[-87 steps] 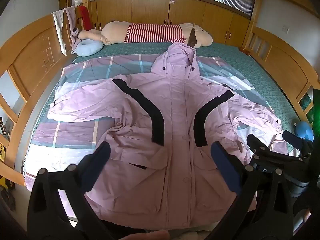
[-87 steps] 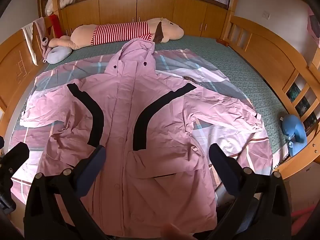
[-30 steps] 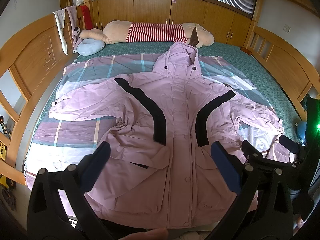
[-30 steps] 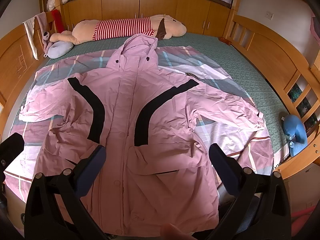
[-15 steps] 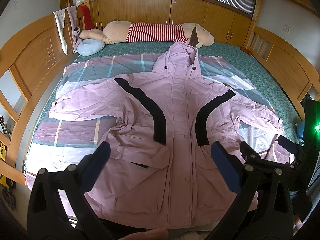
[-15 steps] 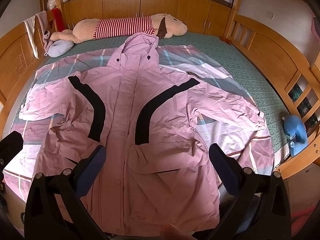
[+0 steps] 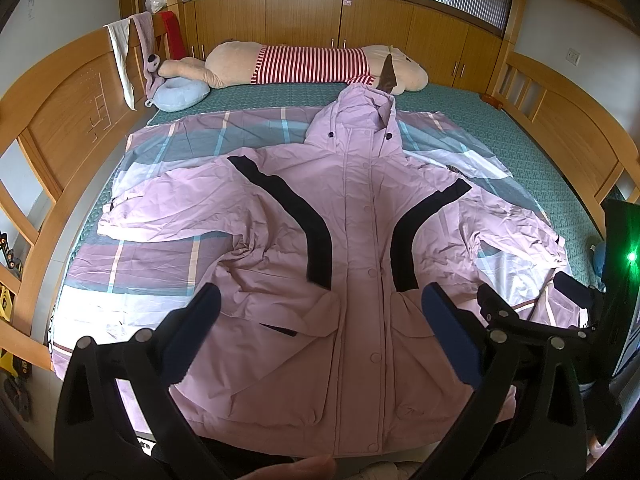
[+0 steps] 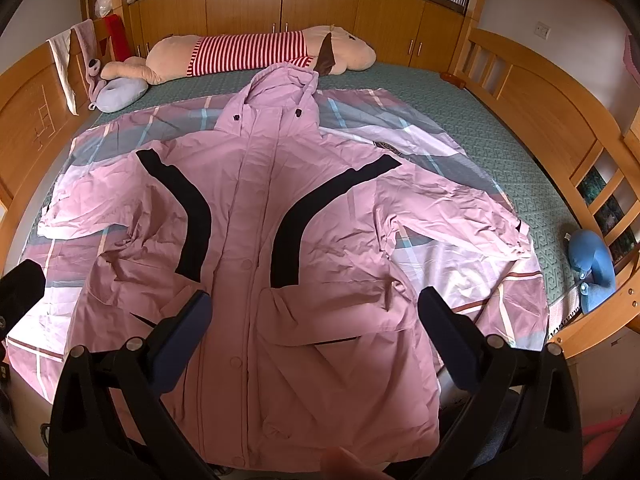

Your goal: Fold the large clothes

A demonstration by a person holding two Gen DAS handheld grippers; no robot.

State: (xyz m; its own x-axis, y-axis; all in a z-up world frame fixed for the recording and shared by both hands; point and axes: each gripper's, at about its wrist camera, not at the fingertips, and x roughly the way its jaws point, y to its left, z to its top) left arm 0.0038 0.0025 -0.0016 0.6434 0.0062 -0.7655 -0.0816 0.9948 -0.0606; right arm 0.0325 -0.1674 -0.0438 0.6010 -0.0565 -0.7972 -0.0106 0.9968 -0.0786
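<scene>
We saw one crumpled pink jacket with two curved black stripes, lying flat on the checked sheet towards 12 o'clock. Our left gripper and right gripper were both spread wide, holding nothing.

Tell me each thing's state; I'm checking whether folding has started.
Pink jacket: spread flat, front up, buttoned, sleeves out, unfolded.
Hood: lying flat toward the plush.
Plaid sheet: spread under the jacket.
Left tongs: open, empty.
Right tongs: open, empty.
</scene>
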